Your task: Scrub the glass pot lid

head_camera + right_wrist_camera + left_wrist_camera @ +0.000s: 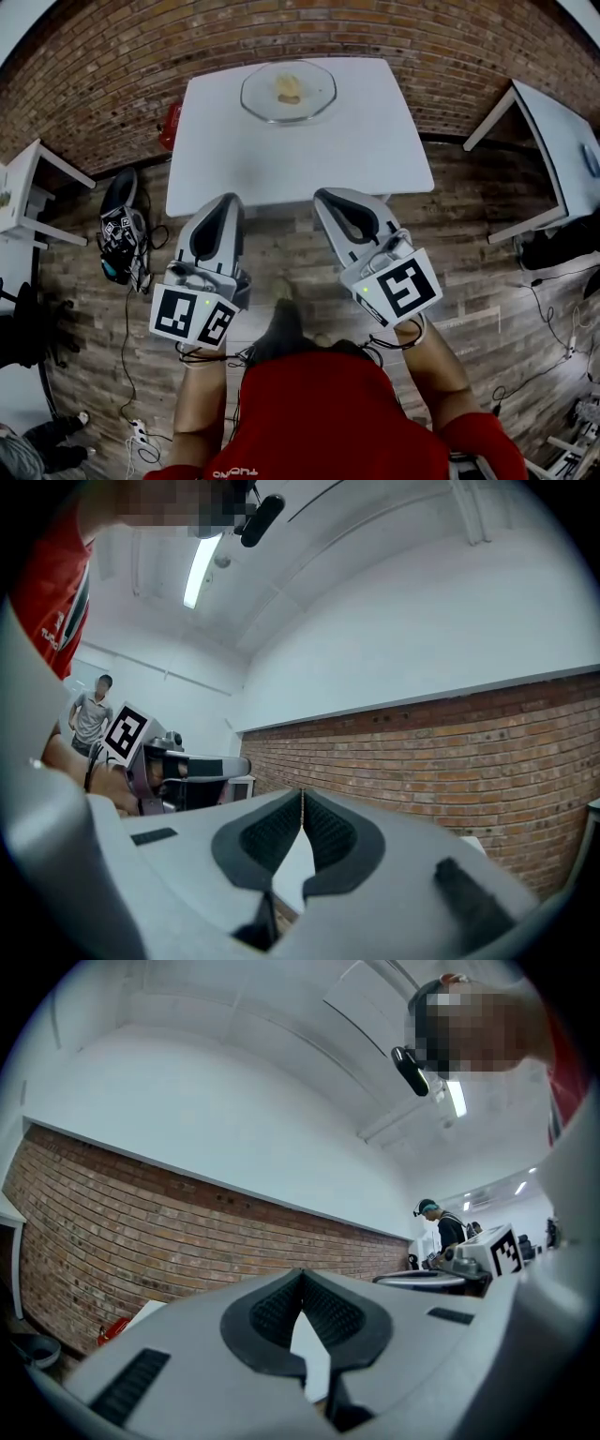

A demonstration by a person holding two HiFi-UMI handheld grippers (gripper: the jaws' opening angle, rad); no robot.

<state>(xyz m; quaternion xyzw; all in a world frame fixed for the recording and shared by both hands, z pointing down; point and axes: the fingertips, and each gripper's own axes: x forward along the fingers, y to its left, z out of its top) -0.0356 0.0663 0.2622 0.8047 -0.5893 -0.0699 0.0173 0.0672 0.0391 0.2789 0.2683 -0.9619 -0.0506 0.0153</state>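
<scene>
"Glass pot lid (288, 91) — where does it sit?"

"On the white table (375, 150), toward its far edge and about midway along it, close to the brick wall (422, 37) behind the table. A yellowish lump (289, 89) shows at the lid's middle; over or under the glass, I can't tell."

"And the grippers?"

"Both at the table's near edge, well apart from the lid. The left gripper (228, 200) is toward the table's left end, the right gripper (326, 194) nearer its middle."

"Jaws?"

"Together on each — the ribbed black pads (270, 1312) meet at the tips with nothing between them."

"Anything else?"

"A red object (170, 125) on the floor by the table's far left corner."
</scene>
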